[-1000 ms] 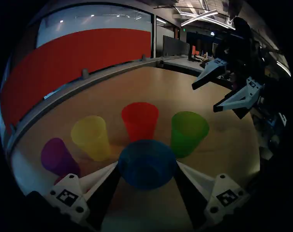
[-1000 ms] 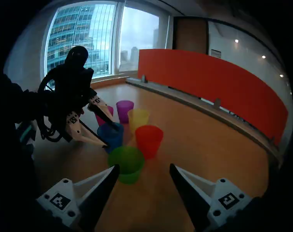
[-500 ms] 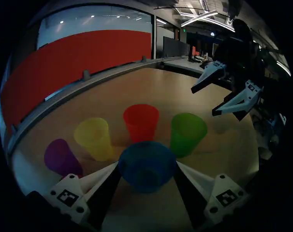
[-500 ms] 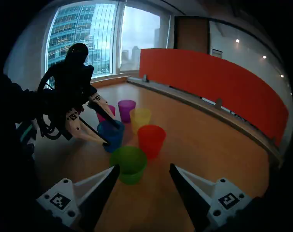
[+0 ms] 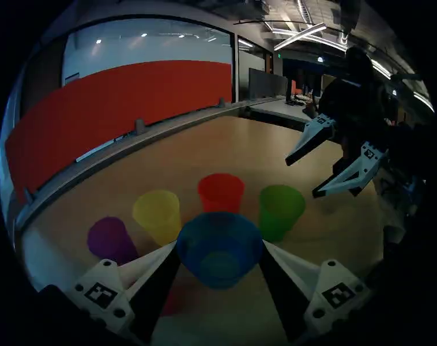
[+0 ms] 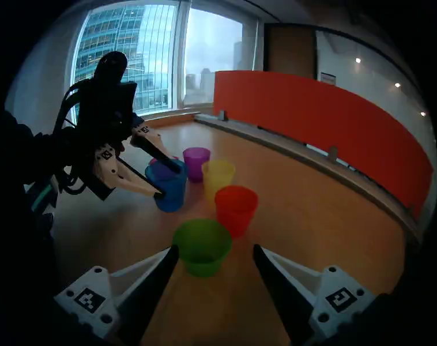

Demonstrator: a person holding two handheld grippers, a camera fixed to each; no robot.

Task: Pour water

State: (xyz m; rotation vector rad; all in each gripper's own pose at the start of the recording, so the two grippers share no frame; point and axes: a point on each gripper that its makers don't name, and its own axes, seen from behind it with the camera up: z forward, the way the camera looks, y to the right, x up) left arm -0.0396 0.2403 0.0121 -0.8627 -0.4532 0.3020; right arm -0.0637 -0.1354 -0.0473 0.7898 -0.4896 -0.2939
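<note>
1. While pinching the blue cup (image 5: 218,256), the left hand-held gripper (image 5: 218,243) holds it upright left of the yellow cup (image 6: 217,176), likely against spilling
2. Right hand-held gripper (image 6: 214,249), spread, faces the green cup (image 6: 202,242) on the desk (image 6: 322,230), probably the receiver

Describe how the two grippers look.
Both the left gripper and right gripper have two white, tapering wedge fingers with black inner faces and a square black-and-white marker near each base. The left one's body is black, with dark cables looping off it.
</note>
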